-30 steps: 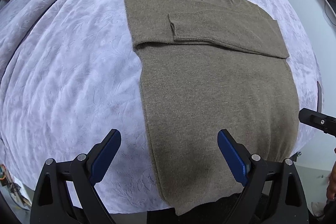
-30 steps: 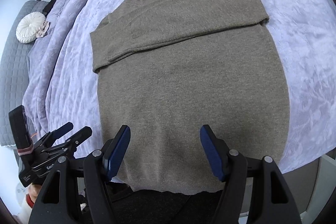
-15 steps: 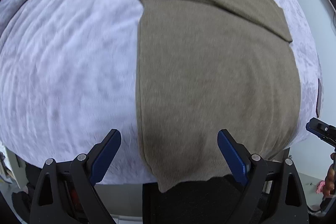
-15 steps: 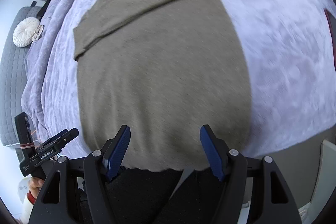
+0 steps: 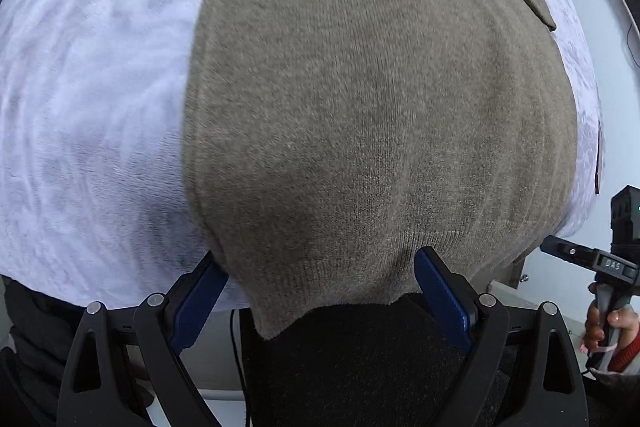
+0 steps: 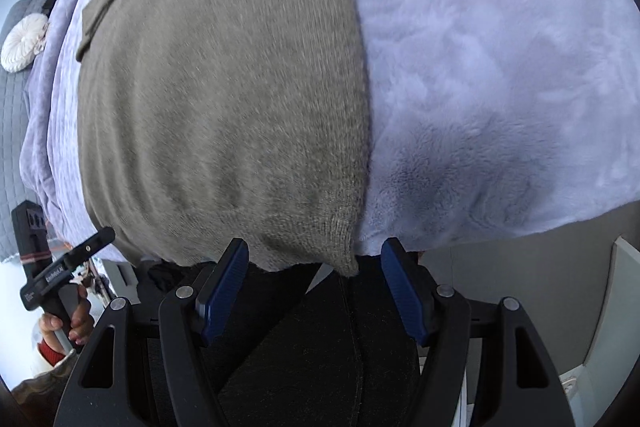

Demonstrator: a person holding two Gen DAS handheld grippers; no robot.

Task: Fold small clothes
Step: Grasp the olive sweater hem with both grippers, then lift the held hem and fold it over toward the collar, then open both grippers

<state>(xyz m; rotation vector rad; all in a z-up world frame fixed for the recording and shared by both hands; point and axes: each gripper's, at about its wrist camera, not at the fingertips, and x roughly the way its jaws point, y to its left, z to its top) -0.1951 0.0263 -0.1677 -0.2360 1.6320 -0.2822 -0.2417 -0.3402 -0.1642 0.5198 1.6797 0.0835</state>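
The pale lilac fleece blanket [image 5: 92,99] covers the bed and fills more of both wrist views than a second ago, when the whole garment was in sight from higher up. On it lies the olive-brown knitted sweater [image 5: 380,87], spread flat, its folded-in sleeve band now pushed to the top edge of the pictures; its ribbed hem [image 5: 340,283] hangs just over the near edge of the bed. Both hands have dropped toward that hem. The left tongs [image 5: 320,303] stand wide, the left bottom corner of the hem between the blue pads but not pressed by them. The right tongs [image 6: 312,287] are equally wide, straddling the right bottom corner [image 6: 344,259], also ungripped. Judging from this, the approach is nearly done: the next step is probably to close on both corners and carry the hem up toward the collar.
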